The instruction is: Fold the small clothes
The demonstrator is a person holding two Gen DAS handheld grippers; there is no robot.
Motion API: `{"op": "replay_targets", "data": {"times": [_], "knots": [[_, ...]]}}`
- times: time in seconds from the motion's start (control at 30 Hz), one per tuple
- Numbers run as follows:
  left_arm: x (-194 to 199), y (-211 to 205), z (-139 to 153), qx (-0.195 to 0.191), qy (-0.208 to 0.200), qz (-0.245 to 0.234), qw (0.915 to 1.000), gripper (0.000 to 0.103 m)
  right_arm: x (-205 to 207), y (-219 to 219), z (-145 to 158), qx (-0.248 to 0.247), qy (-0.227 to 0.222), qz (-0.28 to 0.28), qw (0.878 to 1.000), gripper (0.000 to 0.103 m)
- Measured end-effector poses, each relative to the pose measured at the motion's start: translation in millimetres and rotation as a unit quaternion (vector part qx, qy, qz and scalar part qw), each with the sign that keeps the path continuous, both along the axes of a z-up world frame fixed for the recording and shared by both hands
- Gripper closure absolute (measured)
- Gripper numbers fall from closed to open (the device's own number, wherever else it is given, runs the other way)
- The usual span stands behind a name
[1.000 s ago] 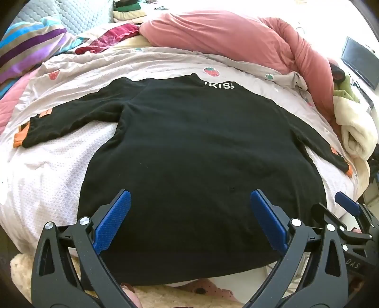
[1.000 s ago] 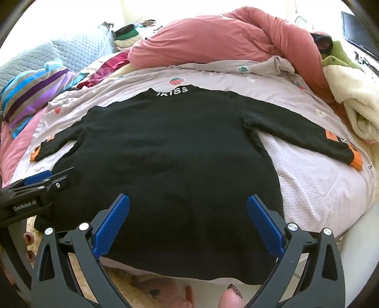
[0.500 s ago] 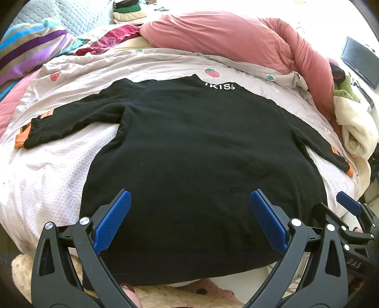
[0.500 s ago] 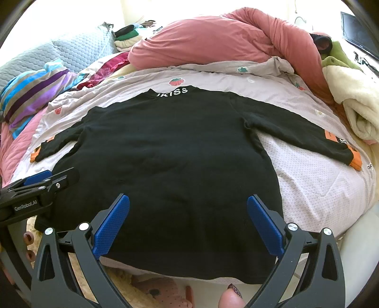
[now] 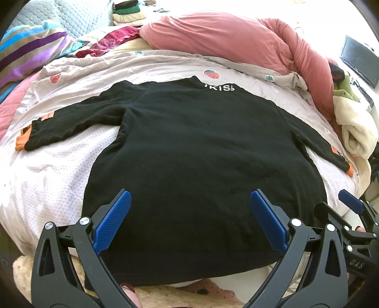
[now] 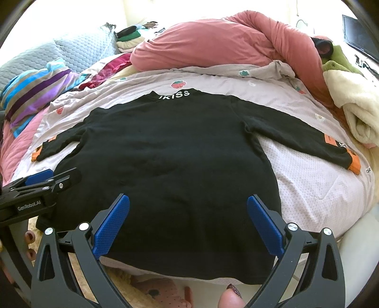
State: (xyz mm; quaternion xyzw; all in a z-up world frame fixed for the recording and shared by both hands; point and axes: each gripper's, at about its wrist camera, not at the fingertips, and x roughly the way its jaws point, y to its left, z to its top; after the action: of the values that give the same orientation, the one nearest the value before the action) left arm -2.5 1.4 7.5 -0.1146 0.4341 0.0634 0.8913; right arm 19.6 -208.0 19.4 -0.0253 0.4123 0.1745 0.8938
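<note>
A black long-sleeved top with white lettering at the collar and orange cuffs lies flat on the bed, sleeves spread to both sides. It also shows in the right wrist view. My left gripper is open and empty, held over the top's hem. My right gripper is open and empty over the hem too. The right gripper shows at the right edge of the left wrist view; the left gripper shows at the left edge of the right wrist view.
A pink duvet is bunched at the back of the bed. A striped pillow lies at far left, a cream blanket at right. Folded clothes are stacked at the back. A fluffy rug lies below the bed edge.
Almost nothing has changed. Both grippers stay open over the hem, and the left wrist view has drifted slightly.
</note>
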Motion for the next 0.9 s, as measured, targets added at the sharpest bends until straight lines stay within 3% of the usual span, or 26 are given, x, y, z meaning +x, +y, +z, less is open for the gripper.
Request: {"op": "replay_targets", "data": {"times": [0.9], "knots": [[2.5, 3.4, 3.8, 0.003, -0.001, -0.001, 1.0000, 0.008, 2.1, 1.6, 5.2, 0.003, -0.005, 0.000, 1.000, 0.004]]}}
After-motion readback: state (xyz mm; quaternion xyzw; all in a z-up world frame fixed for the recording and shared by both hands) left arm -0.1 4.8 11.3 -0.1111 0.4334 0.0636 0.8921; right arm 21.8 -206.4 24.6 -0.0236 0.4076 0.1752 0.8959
